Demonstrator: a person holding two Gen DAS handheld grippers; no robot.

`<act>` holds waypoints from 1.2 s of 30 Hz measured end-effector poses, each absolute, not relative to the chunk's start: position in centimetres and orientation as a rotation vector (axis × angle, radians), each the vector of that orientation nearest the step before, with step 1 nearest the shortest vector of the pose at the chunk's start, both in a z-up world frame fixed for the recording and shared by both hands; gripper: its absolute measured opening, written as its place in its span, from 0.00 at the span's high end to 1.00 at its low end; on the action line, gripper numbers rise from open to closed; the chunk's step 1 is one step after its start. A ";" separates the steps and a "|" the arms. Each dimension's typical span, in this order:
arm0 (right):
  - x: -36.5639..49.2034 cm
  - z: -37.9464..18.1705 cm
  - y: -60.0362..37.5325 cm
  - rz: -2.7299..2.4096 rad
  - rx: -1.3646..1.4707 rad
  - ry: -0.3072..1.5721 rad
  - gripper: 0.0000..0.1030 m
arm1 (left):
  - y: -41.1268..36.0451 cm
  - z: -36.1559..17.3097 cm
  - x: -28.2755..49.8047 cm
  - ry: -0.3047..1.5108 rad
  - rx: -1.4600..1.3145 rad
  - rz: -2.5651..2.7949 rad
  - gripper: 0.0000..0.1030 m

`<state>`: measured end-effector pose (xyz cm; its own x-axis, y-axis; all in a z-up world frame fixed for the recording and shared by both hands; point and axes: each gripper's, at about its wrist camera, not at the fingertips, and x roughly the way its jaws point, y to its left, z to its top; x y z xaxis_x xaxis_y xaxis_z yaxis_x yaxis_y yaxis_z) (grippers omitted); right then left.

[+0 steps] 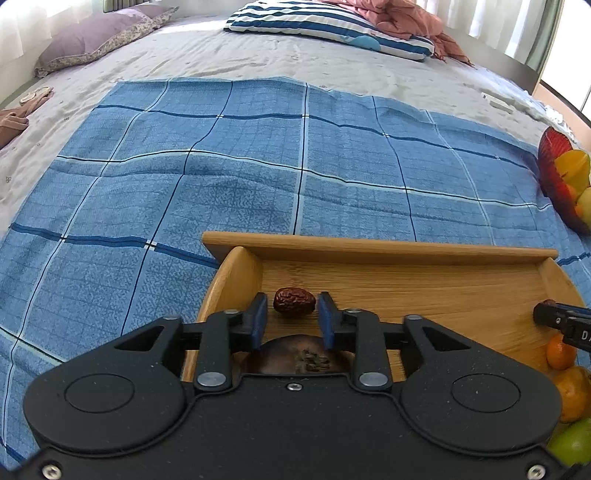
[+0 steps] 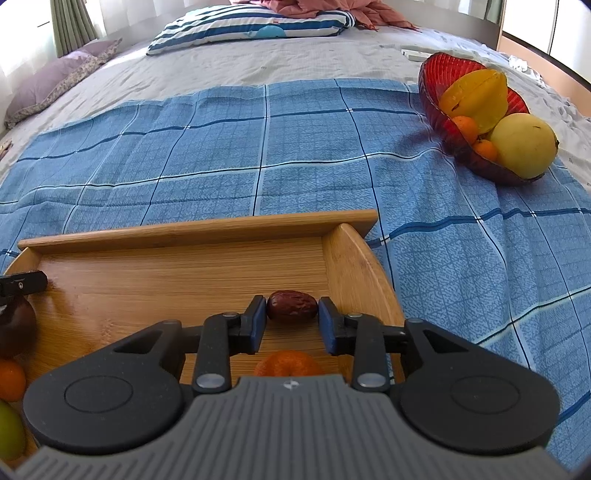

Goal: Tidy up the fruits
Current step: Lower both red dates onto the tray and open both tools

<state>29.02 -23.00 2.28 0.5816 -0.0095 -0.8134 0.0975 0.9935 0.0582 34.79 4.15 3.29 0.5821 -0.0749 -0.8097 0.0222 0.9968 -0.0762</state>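
A wooden tray (image 1: 406, 273) (image 2: 184, 258) lies on a blue checked cloth. My left gripper (image 1: 293, 315) is open over the tray's left end; a wrinkled red date (image 1: 294, 301) lies between its fingertips with small gaps on both sides. A dark brown fruit (image 1: 295, 360) sits under the gripper. My right gripper (image 2: 291, 317) is open around a second red date (image 2: 291, 305) at the tray's right end; the left pad looks close to touching it. A mandarin (image 2: 288, 363) lies just behind the fingers. A red glass bowl (image 2: 439, 77) holds a starfruit, mandarins and a yellow pear.
Mandarins (image 1: 561, 350) and a green fruit (image 1: 572, 443) sit at the tray's near right in the left wrist view. Striped pillow (image 2: 251, 26) and purple pillow (image 1: 92, 37) lie at the bed's far end. The blue cloth (image 1: 221, 166) covers the bed's middle.
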 end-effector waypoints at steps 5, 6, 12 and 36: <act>28.8 2.4 -23.4 -0.066 0.117 0.936 0.42 | 3.7 3.4 34.0 0.922 -0.052 -0.084 0.49; 28.7 2.5 -23.5 -0.064 0.122 0.928 0.40 | 3.6 3.5 33.8 0.915 -0.040 -0.086 0.44; 27.9 3.3 -23.5 -0.062 0.115 0.883 0.27 | 3.2 4.8 32.6 0.852 -0.002 -0.073 0.20; 20.0 6.5 -22.5 -0.038 0.043 0.655 0.12 | 2.9 8.2 22.1 0.703 -0.025 -0.156 0.06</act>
